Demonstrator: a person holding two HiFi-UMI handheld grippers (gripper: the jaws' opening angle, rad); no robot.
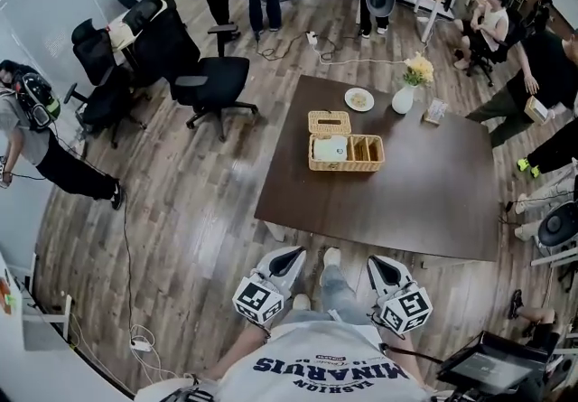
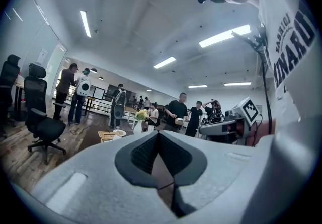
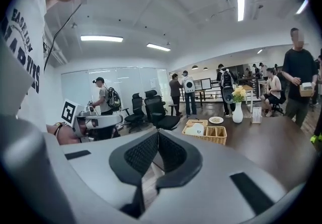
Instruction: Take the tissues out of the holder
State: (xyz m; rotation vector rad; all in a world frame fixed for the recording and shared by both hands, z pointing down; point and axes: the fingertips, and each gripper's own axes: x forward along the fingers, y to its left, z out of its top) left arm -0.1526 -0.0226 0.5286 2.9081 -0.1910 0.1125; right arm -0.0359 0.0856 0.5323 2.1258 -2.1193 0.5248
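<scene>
on table [image 1: 406,197], tissues [image 1: 329,149], well beyond right claw [image 1: 379,263]

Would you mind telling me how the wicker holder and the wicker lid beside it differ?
The wicker holder is wider and divided into compartments, one holding the tissues; the wicker lid is smaller, squarer and flat with a slot. The holder lies nearer the camera wearer, the lid toward the plate. Both are tan weave on the dark table.

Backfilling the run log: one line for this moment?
stage: before reach | left claw: shut, empty | right claw: shut, empty | tissues: in wicker holder on table | claws: short of table
</scene>
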